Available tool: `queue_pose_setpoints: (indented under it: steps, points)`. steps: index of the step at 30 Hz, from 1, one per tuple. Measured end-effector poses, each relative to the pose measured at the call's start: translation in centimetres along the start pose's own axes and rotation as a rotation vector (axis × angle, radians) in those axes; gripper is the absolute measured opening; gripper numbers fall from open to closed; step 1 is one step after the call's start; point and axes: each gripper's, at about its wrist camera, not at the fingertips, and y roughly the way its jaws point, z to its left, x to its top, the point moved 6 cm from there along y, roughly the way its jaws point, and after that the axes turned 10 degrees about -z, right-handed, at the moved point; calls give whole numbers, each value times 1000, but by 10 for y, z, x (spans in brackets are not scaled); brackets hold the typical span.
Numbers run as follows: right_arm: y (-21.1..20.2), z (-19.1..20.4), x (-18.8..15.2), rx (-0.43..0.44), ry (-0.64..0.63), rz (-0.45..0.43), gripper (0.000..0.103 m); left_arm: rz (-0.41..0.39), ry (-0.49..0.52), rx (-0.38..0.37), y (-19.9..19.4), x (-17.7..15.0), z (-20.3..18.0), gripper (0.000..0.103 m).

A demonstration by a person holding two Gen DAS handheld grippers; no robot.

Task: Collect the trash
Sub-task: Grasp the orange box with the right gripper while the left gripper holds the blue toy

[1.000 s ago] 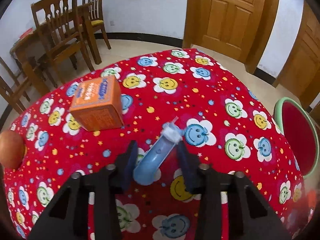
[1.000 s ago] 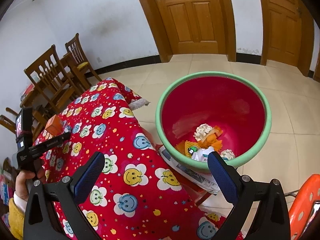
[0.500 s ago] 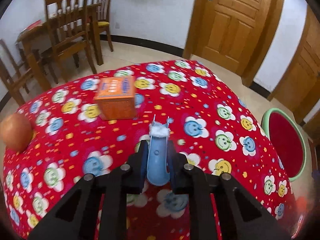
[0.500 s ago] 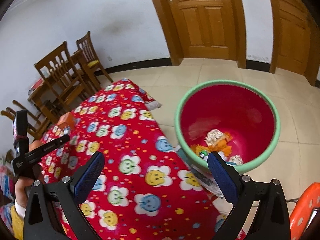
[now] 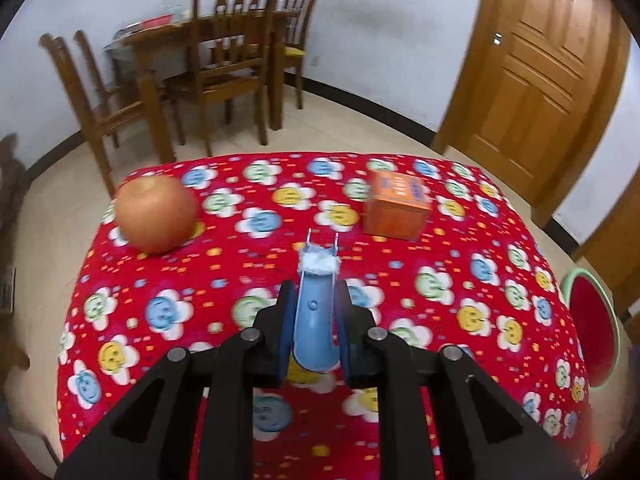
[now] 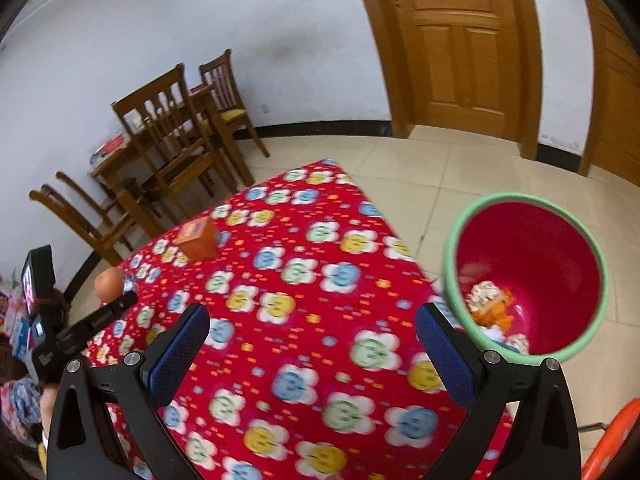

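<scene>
Since the earlier frame the blue plastic piece (image 5: 315,322) has been lifted off the table (image 5: 460,248), pinched lengthwise in the left tool (image 5: 315,320). The red bin (image 5: 591,336) lies to its right, nearer the spread, empty right tool (image 6: 312,354).

Right gripper (image 6: 312,346) held with jaws wide apart and nothing between them, above a table (image 6: 304,240) under a red smiley-flower cloth. Orange box (image 6: 197,238) standing on the table's far part, an orange fruit (image 6: 109,283) at the table's left edge. Left gripper (image 6: 100,318) reaching in over that same edge, just below the fruit; grip not discernible from here. Red bin (image 6: 528,280) with a green rim on the floor right of the table, crumpled paper and orange scraps (image 6: 490,302) at its bottom. Wooden chairs (image 6: 172,128) beyond the table's far left corner, a wooden door (image 6: 452,40) behind the table.
</scene>
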Motion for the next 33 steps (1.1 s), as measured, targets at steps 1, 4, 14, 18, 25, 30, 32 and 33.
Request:
queue_pose_setpoints:
  steps: [1, 4, 14, 18, 25, 30, 32, 33]
  points:
    - [6, 11, 1, 7, -13, 5, 102, -2, -7, 12, 0, 0, 5, 18]
    - [20, 33, 2, 23, -39, 20, 102, -4, -47, 47, 4, -2, 26, 18]
    - [93, 97, -2, 45, -95, 72, 102, -25, -142, 146, 5, -3, 75, 18]
    - [125, 121, -6, 45, -107, 100, 102, -33, -165, 183, 4, -4, 87, 18]
    - [171, 149, -8, 19, -150, 118, 102, -23, -207, 198, 8, -10, 100, 18]
    - [196, 158, -6, -11, -177, 123, 102, -19, -234, 203, 9, -11, 107, 18]
    - [205, 160, -6, -17, -174, 132, 102, -15, -238, 201, 11, -12, 108, 18]
    - [209, 160, -6, -23, -174, 134, 102, -13, -238, 200, 12, -12, 108, 18]
